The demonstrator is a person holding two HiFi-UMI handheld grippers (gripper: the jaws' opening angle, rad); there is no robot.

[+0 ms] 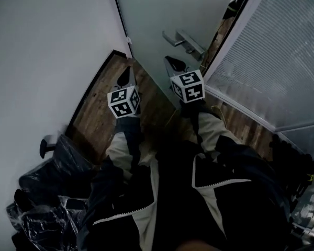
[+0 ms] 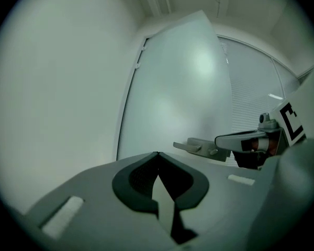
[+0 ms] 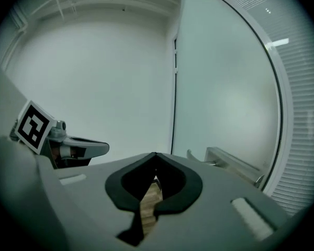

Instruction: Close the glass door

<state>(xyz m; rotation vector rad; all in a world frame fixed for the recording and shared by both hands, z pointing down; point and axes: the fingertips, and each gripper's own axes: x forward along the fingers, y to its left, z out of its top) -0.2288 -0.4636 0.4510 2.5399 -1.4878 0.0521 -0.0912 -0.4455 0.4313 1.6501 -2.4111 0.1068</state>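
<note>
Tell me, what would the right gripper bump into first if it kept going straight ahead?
The right gripper would probably meet the glass door, just left of its handle, though depth is unclear.

One frosted glass door (image 1: 162, 14) stands at the far side, bearing one silver metal lever handle (image 1: 186, 42), with one white slatted blind panel (image 1: 272, 61) to its right. Two hand-held grey grippers show near it, the left gripper (image 1: 127, 76) and the right gripper (image 1: 173, 63), each carrying one black-and-white marker cube (image 1: 124, 102), two cubes in all. At the near left lies one heap of crumpled black plastic bags (image 1: 47, 192), too tangled to count.
</note>
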